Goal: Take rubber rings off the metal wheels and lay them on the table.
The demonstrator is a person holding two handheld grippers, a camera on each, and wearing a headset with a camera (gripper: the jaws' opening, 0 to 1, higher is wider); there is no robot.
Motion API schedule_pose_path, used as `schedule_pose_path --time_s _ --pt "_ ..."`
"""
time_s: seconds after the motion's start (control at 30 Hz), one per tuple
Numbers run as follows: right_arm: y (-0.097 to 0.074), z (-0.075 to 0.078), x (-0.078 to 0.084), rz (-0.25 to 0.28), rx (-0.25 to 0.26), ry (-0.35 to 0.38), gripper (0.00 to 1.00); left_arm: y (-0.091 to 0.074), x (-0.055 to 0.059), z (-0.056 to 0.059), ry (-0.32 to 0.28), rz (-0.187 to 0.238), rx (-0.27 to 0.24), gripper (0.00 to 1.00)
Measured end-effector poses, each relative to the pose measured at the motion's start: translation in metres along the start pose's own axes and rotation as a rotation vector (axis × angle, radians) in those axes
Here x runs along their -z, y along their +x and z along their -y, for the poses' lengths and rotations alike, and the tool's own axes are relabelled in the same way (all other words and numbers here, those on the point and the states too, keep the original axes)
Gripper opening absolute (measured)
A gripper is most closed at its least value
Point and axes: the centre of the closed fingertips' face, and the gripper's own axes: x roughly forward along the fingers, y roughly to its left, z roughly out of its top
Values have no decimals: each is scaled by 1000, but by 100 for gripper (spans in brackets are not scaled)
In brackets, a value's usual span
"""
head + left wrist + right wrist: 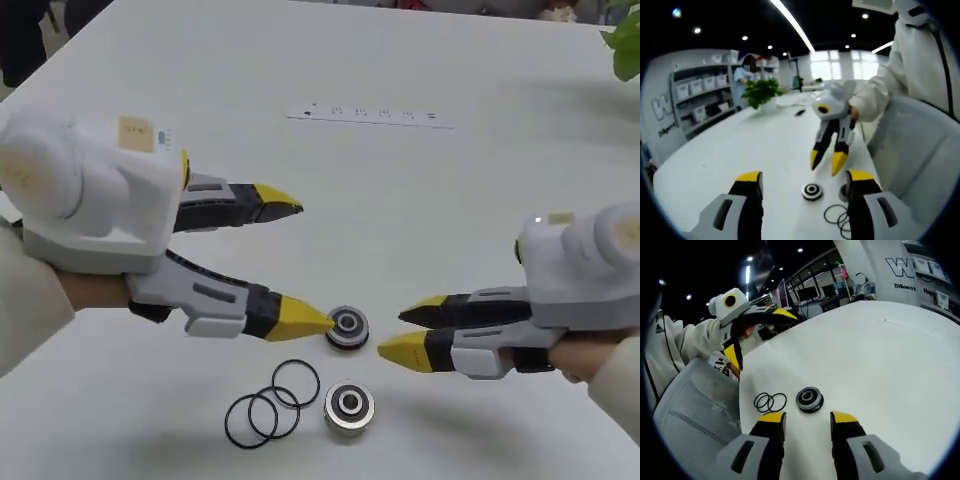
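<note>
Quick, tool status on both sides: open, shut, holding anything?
Left tool: wide open, holding nothing.
Right tool: open with a narrower gap, holding nothing.

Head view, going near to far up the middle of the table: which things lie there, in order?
Shiny metal wheel → dark-rimmed metal wheel → long white strip at the far side.

light: bright overhead ceiling strips | shadows: soft, faint on table (420,200) | edges: fisheye-warped, dark | focus: slightly soft
</note>
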Motion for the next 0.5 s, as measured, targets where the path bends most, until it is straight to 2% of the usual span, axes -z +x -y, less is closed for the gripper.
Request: schedule_pose_path --time_s 0.5 --pt "15 5 3 -15 -24 -58 29 28 15 -2 -10 -6 15 52"
